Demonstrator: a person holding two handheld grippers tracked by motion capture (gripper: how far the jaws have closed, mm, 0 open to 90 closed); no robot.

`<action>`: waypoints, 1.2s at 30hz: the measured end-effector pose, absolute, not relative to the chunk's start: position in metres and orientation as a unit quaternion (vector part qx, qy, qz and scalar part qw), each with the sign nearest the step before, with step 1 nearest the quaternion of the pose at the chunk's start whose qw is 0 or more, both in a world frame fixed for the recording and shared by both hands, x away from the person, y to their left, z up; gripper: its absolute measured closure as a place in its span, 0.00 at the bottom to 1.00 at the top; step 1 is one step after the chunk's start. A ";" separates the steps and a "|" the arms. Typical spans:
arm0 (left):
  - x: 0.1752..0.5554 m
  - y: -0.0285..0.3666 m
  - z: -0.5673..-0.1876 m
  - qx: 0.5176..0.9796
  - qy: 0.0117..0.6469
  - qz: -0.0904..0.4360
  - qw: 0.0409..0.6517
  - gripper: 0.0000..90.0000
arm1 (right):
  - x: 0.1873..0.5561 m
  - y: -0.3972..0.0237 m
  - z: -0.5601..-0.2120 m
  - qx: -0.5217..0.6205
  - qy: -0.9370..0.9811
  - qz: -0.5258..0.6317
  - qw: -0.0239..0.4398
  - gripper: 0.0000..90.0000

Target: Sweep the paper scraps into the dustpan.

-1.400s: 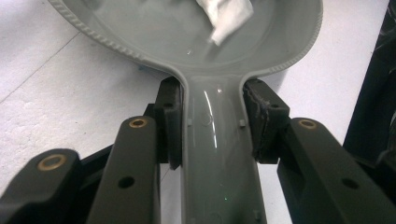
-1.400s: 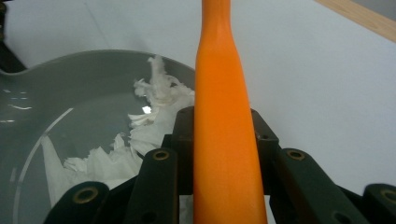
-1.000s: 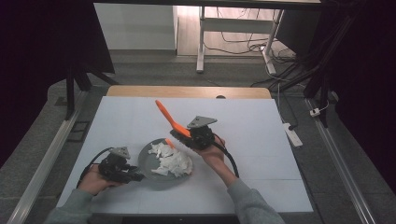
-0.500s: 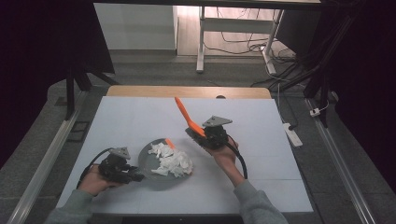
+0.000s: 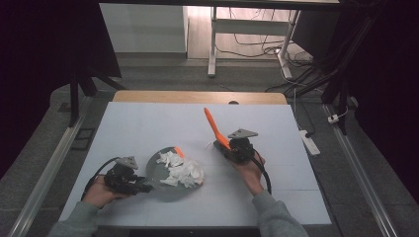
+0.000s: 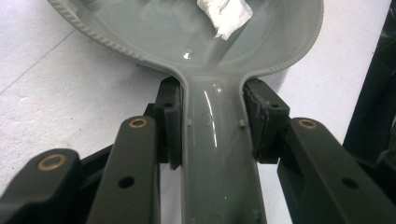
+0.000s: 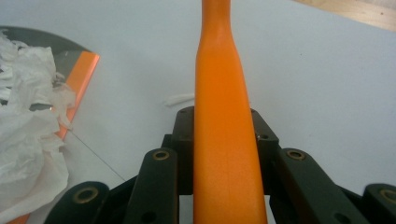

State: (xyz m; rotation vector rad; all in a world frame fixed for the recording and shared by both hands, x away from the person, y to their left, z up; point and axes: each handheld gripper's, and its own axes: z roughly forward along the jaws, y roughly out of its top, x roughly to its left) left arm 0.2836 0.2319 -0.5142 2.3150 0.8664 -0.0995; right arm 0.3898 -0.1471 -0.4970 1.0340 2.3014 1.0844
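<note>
- Grey dustpan [image 5: 165,174] lies on the white counter [image 5: 148,123] at the near left, heaped with crumpled white paper [image 5: 180,170]; an orange strip [image 5: 179,152] shows at its far edge.
- Left gripper [image 5: 141,186] pinches the dustpan's handle [image 6: 219,154] between its jaws, one pad on each side, seen closely in the left gripper view.
- Right gripper [image 5: 223,147] sits right of the dustpan, apart from it, its jaws pressed onto an orange handle [image 7: 224,140] that slants up and away over the counter.
- A small white scrap [image 7: 180,99] lies on the counter just beyond the right jaws, between the orange handle and the dustpan.
- Beyond the counter's wooden far edge [image 5: 197,96], cables [image 5: 257,44] trail over the floor by a white frame leg [image 5: 213,44]; a power strip [image 5: 310,140] lies off the right side.
</note>
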 end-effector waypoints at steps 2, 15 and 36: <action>0.283 0.232 -0.514 0.884 0.331 -0.038 0.327 0.68 | 0.391 -0.146 -0.497 0.367 0.822 0.387 0.199 0.78; 0.283 0.230 -0.515 0.882 0.336 -0.036 0.328 0.68 | 0.444 -0.135 -0.497 0.379 0.807 0.396 0.220 0.78; 0.284 0.223 -0.516 0.878 0.345 -0.034 0.331 0.68 | 0.429 -0.103 -0.504 0.339 0.845 0.375 0.175 0.78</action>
